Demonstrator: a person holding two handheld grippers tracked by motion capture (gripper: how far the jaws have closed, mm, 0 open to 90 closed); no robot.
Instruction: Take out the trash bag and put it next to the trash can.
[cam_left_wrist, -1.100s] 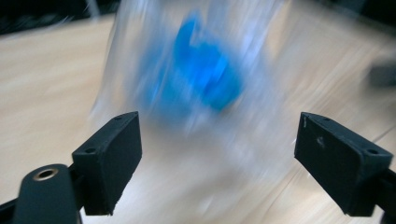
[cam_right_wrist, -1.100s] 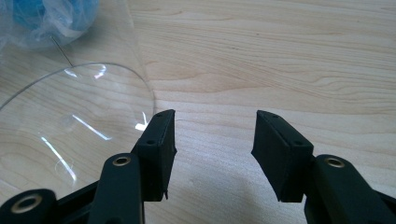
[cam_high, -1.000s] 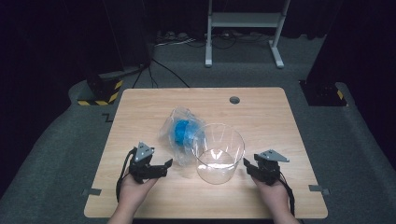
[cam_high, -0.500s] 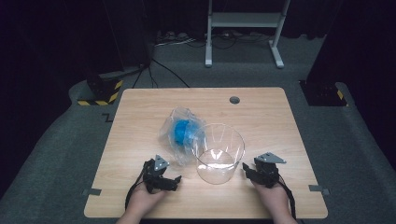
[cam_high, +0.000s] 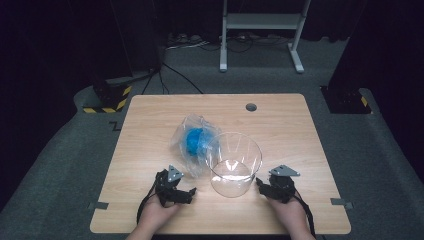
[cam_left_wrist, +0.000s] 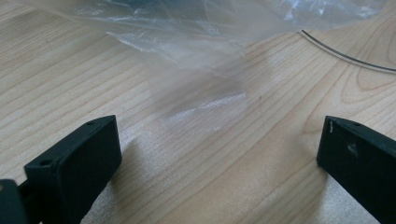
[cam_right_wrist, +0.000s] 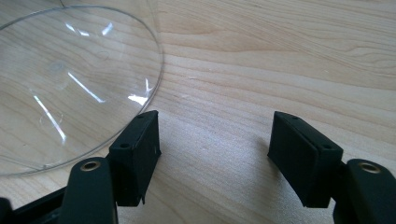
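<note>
The left hand-held gripper (cam_high: 192, 191) rested low on the wooden bench (cam_high: 295, 125), its jaws spread wide with only bare wood between them. Just ahead of its tips lay a crumpled clear plastic bag (cam_high: 186, 150) (cam_left_wrist: 196, 32) holding something blue (cam_high: 194, 140), the bag's edge short of the jaws. To that gripper's right stood a clear glass bowl (cam_high: 234, 165), upright and touching the bag. On the bowl's far side the right hand-held gripper (cam_high: 259, 184) also sat on the bench, jaws apart and gripping nothing, its left jaw just beside the bowl's base (cam_right_wrist: 79, 84). Both hands (cam_high: 155, 215) came in from the bench's near edge.
</note>
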